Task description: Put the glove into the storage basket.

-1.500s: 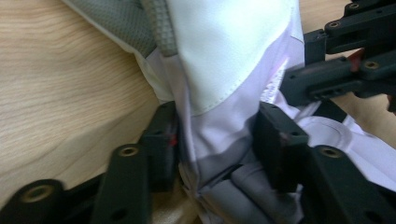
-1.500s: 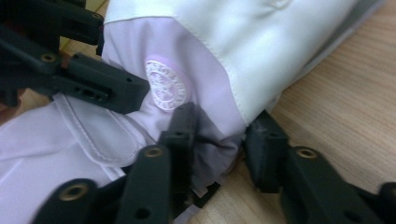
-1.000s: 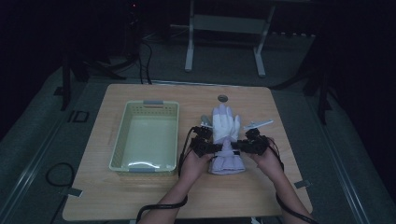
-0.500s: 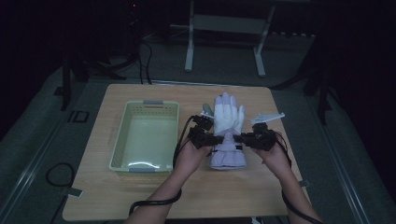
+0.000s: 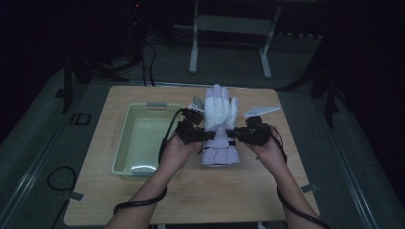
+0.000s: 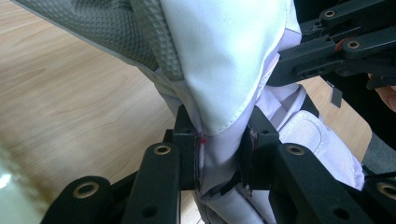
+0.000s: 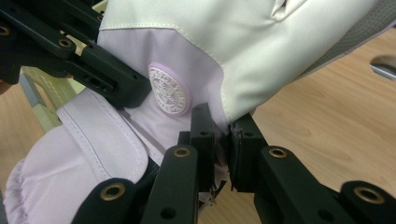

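High view: L gripper (image 5: 206, 135) & R gripper (image 5: 232, 134) both clamp ski glove (image 5: 218, 121) at wrist, opposite edges; prob keeps it spread, beside basket (image 5: 125, 138).

Glove (image 5: 219, 114): white fingers and back, pale lilac wrist and cuff, grey dimpled grip fabric along one side (image 6: 116, 28), plus a round lilac badge with white embossed pattern (image 7: 169, 87) and a small red stitch at the seam (image 6: 201, 139). Both grippers, left (image 5: 203, 136) and right (image 5: 235, 133), were black with brass-coloured rivets. Basket (image 5: 125, 138) was pale green; table (image 5: 239, 191) showed light wood grain.
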The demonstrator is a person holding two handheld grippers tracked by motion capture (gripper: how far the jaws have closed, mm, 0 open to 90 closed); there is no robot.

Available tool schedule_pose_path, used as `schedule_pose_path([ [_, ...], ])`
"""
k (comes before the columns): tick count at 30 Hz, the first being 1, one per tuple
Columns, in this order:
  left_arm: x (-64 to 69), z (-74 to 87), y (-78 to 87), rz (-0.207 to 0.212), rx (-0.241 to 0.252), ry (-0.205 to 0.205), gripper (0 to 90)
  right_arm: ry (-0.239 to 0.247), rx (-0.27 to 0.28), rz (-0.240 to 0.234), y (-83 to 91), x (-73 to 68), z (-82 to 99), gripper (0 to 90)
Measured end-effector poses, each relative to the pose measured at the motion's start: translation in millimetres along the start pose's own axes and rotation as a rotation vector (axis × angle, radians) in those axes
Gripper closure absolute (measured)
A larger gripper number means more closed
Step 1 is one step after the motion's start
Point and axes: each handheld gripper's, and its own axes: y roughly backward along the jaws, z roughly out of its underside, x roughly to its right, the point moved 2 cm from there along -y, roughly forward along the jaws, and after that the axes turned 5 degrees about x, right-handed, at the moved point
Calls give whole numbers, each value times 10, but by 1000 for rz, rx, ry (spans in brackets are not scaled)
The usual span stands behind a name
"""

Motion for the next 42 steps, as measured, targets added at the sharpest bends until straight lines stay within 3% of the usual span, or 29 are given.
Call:
schedule_pose_path([
  [13, -383, 108, 481, -48, -27, 5, 718, 26, -1, -41, -408, -374, -294, 822],
  [21, -662, 226, 740, -77, -31, 8, 718, 12, 2, -59, -684, -581, -434, 821],
  [26, -787, 292, 827, -84, -36, 7, 717, 16, -1, -65, -872, -711, -485, 821],
  [27, -825, 313, 854, -90, -36, -6, 717, 19, -2, -65, -909, -737, -493, 821],
  [37, -1235, 508, 1110, -87, -53, 10, 715, 31, -18, -75, -1320, -1015, -604, 821],
  [42, -1399, 620, 1130, -93, -76, 16, 713, 25, -27, -78, -1529, -1132, -593, 821],
])
